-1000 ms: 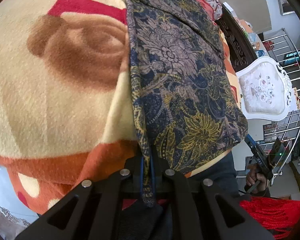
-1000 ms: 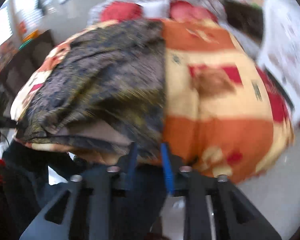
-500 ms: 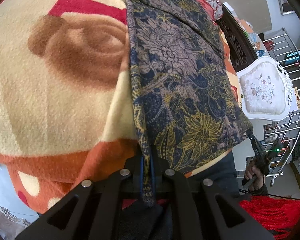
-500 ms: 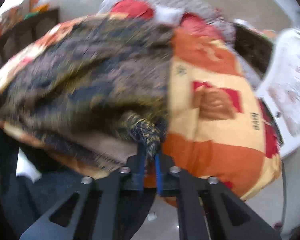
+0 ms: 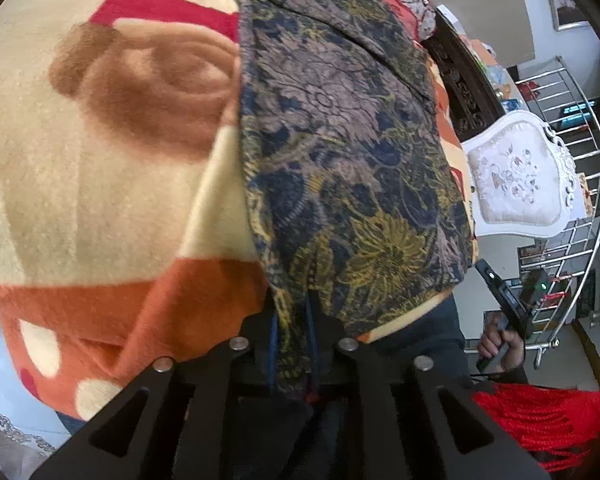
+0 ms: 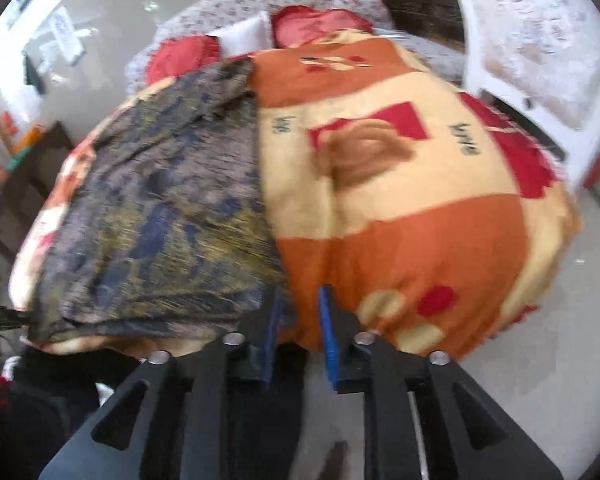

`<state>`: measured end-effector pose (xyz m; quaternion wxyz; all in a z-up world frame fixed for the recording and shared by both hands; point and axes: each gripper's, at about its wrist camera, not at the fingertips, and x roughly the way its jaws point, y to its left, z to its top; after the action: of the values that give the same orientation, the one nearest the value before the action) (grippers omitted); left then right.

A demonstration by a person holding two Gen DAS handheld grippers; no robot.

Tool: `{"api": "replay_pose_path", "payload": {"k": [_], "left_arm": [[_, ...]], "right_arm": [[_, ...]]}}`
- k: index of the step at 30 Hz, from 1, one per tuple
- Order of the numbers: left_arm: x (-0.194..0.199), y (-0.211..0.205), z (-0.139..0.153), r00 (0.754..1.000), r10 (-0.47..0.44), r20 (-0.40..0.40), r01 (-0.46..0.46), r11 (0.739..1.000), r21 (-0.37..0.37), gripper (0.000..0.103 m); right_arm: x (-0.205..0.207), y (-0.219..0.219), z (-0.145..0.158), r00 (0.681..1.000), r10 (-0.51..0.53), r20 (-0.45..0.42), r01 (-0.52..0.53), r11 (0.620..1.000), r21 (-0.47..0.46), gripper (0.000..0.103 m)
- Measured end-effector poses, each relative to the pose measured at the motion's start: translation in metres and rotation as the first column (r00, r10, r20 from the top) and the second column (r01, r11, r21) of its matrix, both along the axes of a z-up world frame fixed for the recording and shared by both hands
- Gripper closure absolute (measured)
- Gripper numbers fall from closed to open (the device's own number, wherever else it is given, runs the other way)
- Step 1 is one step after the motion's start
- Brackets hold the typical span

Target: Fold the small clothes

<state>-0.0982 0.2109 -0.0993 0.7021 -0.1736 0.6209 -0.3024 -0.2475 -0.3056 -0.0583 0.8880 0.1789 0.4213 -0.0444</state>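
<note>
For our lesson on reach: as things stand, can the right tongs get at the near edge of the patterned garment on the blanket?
Probably yes. The right tongs stand open, having just been opening, with nothing between them, right beside the patterned garment at its near corner. Nothing blocks the way across the blanket.

We see from both wrist cameras, each looking forward and steeply down along its own fingers from the bed's near edge. The left sits close over the floral garment [image 5: 340, 152]; the right faces the orange blanket [image 6: 400, 232]. Both views share these.
</note>
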Motion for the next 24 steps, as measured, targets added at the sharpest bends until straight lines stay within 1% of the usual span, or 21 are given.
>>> {"api": "replay_pose_path", "payload": {"k": [2, 3, 6, 8, 10, 11, 13, 17, 19, 22, 24], "left_arm": [[-0.002, -0.001, 0.0, 1.0, 0.002, 0.002, -0.002, 1.0, -0.002, 0.088], [-0.003, 0.0, 0.0, 1.0, 0.006, 0.001, -0.006, 1.0, -0.005, 0.088], [-0.003, 0.002, -0.001, 1.0, 0.019, -0.005, -0.019, 1.0, -0.012, 0.088], [-0.004, 0.002, 0.0, 1.0, 0.023, -0.001, -0.023, 1.0, -0.005, 0.088], [-0.005, 0.002, 0.0, 1.0, 0.026, 0.0, -0.026, 1.0, -0.002, 0.09], [-0.006, 0.002, -0.001, 1.0, 0.027, 0.001, -0.027, 1.0, -0.001, 0.091], [-0.007, 0.001, 0.0, 1.0, 0.02, 0.005, -0.02, 1.0, 0.015, 0.095], [-0.01, 0.0, 0.003, 1.0, 0.018, 0.022, -0.019, 0.999, 0.029, 0.095], [-0.01, 0.0, 0.004, 0.999, 0.029, 0.037, -0.031, 0.999, 0.035, 0.098], [-0.011, 0.0, 0.006, 0.999, 0.034, 0.043, -0.035, 0.999, 0.034, 0.1], [-0.015, 0.003, 0.015, 0.997, 0.025, 0.073, -0.029, 0.999, 0.043, 0.1]], "right_arm": [[0.007, 0.001, -0.007, 1.0, 0.012, 0.002, -0.012, 0.999, 0.047, 0.053], [0.011, 0.0, -0.013, 1.0, 0.016, -0.005, -0.015, 0.997, 0.073, 0.053], [0.022, -0.001, -0.027, 0.998, 0.029, -0.047, -0.024, 0.994, 0.109, 0.053], [0.024, 0.0, -0.03, 0.999, 0.039, -0.039, -0.034, 0.992, 0.12, 0.054], [0.025, 0.001, -0.03, 0.998, 0.049, -0.045, -0.043, 0.992, 0.118, 0.069], [0.025, 0.001, -0.028, 0.997, 0.06, -0.049, -0.054, 0.993, 0.109, 0.075], [0.021, 0.001, -0.024, 0.997, 0.069, -0.04, -0.064, 0.993, 0.097, 0.078], [0.017, 0.004, -0.011, 0.997, 0.073, -0.025, -0.071, 0.994, 0.077, 0.079], [0.016, 0.005, -0.007, 0.997, 0.07, -0.019, -0.069, 0.995, 0.066, 0.08], [0.015, 0.005, 0.003, 0.997, 0.078, -0.007, -0.078, 0.995, 0.059, 0.08], [0.013, 0.007, 0.015, 0.996, 0.091, 0.013, -0.092, 0.994, 0.055, 0.08]]}}
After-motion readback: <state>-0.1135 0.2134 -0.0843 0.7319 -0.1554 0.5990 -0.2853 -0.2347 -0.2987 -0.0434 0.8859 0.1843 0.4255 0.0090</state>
